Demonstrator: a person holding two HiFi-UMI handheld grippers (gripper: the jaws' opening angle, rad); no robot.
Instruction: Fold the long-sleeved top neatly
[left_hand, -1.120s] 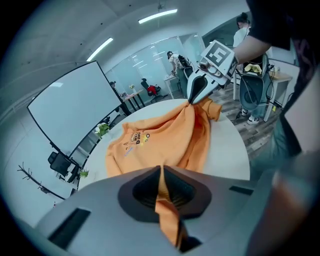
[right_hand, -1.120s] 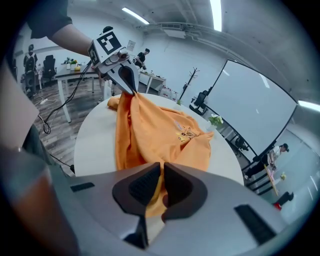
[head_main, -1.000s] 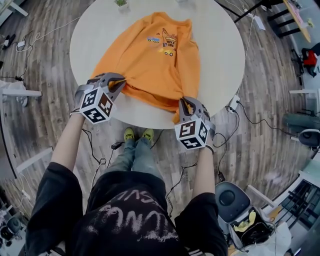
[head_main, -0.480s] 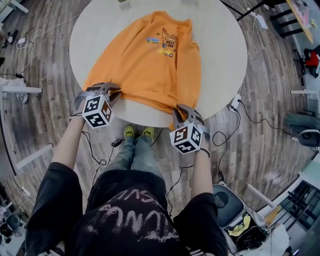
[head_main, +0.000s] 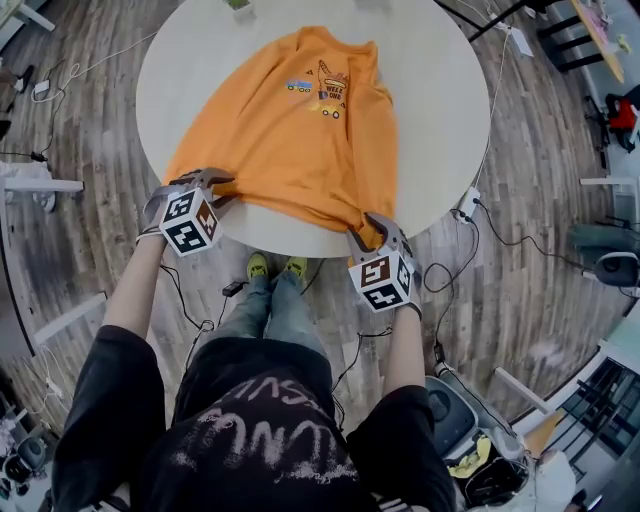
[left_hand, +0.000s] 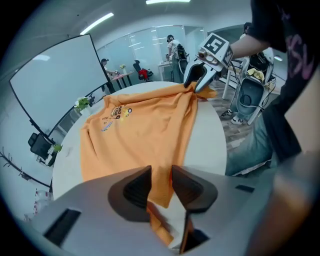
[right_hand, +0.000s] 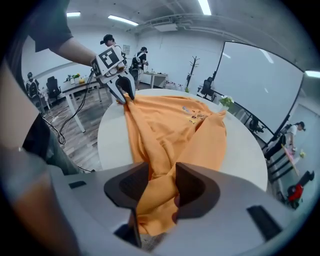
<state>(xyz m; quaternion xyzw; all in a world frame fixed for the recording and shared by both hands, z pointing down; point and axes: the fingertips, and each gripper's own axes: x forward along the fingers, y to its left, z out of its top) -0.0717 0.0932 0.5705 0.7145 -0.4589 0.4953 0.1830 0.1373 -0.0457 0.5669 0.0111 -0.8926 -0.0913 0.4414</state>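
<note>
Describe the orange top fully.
The orange top, soft-looking fabric with a small vehicle print on the chest, lies front-up and mostly flat on the round white table, hem at the near edge. Its hem corners sit between the jaws of the left gripper and right gripper, which have just been opening.

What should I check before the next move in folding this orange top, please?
1. Left claw released: ok; jaws have just been opening, the top loose between them.
2. Right claw released: ok; jaws have just been opening, cloth loose between them.
3. Top wholly on table: not ok; corner by right claw hangs over the edge.
4. Print faces up: ok.
5. Cloth smooth: not ok; folds bunch near right claw.
</note>
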